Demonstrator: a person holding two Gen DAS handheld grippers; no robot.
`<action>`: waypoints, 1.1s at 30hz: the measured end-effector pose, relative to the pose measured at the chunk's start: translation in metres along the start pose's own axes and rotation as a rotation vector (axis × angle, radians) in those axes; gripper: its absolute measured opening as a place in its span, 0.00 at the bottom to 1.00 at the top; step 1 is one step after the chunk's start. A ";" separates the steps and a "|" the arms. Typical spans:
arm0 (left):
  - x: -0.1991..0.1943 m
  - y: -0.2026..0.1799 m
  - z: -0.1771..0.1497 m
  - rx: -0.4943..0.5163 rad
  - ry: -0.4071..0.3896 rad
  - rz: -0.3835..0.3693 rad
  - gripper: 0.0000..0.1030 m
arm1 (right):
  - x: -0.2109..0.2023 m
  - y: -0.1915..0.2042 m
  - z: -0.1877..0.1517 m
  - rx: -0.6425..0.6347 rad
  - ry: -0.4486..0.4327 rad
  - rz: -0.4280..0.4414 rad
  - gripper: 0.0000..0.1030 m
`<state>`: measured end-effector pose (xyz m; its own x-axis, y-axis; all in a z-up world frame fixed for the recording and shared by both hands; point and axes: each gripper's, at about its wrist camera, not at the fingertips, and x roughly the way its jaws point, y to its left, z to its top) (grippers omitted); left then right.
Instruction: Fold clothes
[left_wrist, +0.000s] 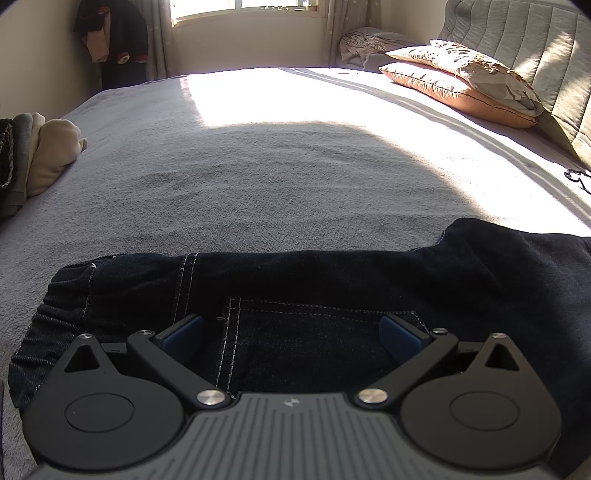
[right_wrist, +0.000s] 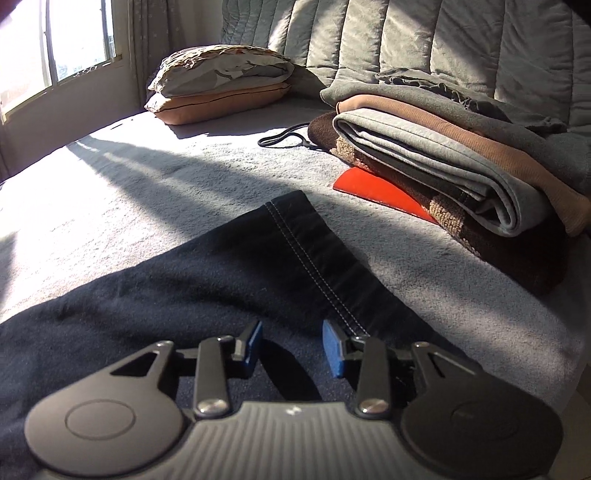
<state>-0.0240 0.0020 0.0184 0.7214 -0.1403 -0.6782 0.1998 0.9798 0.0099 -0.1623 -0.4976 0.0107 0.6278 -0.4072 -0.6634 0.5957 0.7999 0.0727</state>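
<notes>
Dark jeans (left_wrist: 332, 280) lie flat on grey bed (left_wrist: 240, 177) — waistband end under left claw (left_wrist: 291, 334), hem end (right_wrist: 295, 236) ahead of right claw (right_wrist: 292, 347). Left claw spread wide over back pocket, gripping nothing. Right claw partly spread just above denim, empty. Folded clothes pile (right_wrist: 461, 162) near hem; pillows (right_wrist: 221, 85) by headboard.

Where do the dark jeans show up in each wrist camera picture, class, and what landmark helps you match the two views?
Left wrist view: the jeans lie across the bottom, waistband at the left, under the open left gripper.
Right wrist view: the jeans fill the lower left, a stitched hem pointing up, under the open right gripper.
Shared landmark: the two stacked pillows near the window.
</notes>
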 end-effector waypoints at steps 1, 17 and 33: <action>0.000 0.000 0.000 0.000 0.000 0.000 1.00 | -0.001 -0.002 0.000 0.013 -0.003 -0.008 0.32; 0.000 -0.001 0.001 0.000 0.006 0.004 1.00 | -0.008 -0.042 0.004 0.241 -0.045 -0.128 0.40; -0.007 0.000 0.001 -0.036 0.025 -0.017 1.00 | -0.010 -0.073 -0.004 0.390 0.009 -0.003 0.73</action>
<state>-0.0279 0.0028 0.0240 0.7008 -0.1541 -0.6965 0.1877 0.9818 -0.0284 -0.2141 -0.5506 0.0090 0.6224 -0.4037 -0.6705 0.7443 0.5703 0.3475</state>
